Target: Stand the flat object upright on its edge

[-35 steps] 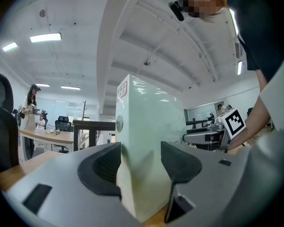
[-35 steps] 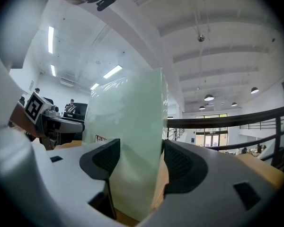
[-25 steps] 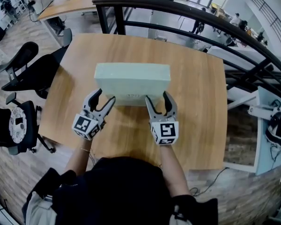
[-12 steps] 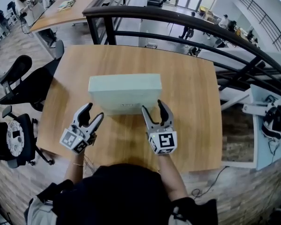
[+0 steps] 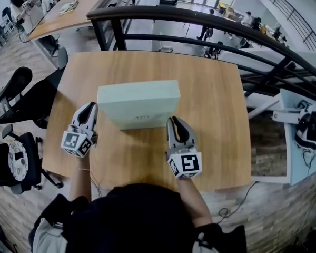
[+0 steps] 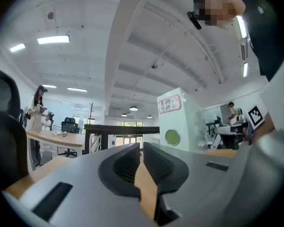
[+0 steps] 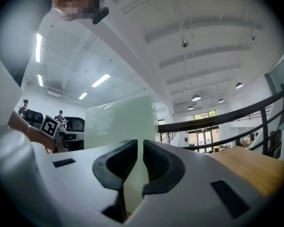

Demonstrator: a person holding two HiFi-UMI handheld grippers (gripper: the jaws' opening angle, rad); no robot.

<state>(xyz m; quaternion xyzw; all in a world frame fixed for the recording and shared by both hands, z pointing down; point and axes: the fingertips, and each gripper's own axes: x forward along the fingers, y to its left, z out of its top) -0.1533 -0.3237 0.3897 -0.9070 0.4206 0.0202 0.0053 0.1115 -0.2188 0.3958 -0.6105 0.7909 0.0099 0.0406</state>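
Note:
A pale green flat box (image 5: 138,103) stands on the wooden table (image 5: 216,104), untouched by either gripper. In the left gripper view the box (image 6: 173,122) rises tall ahead to the right, and in the right gripper view the box (image 7: 120,122) towers just beyond the jaws. My left gripper (image 5: 89,108) sits off the box's left end. My right gripper (image 5: 175,121) is at its near right corner. Both pairs of jaws are closing and stand almost together, with nothing between the left gripper's (image 6: 141,150) pads or the right gripper's (image 7: 140,148) pads.
A black railing (image 5: 200,20) curves past the table's far side. Office chairs (image 5: 21,88) stand on the floor to the left. The table's near edge (image 5: 147,181) runs just in front of the person's body. A white bench with gear (image 5: 305,130) is at the right.
Both grippers backed away from the box's front face, the left one out to its left end. Their jaws went from wide open to almost together. The box stayed in place.

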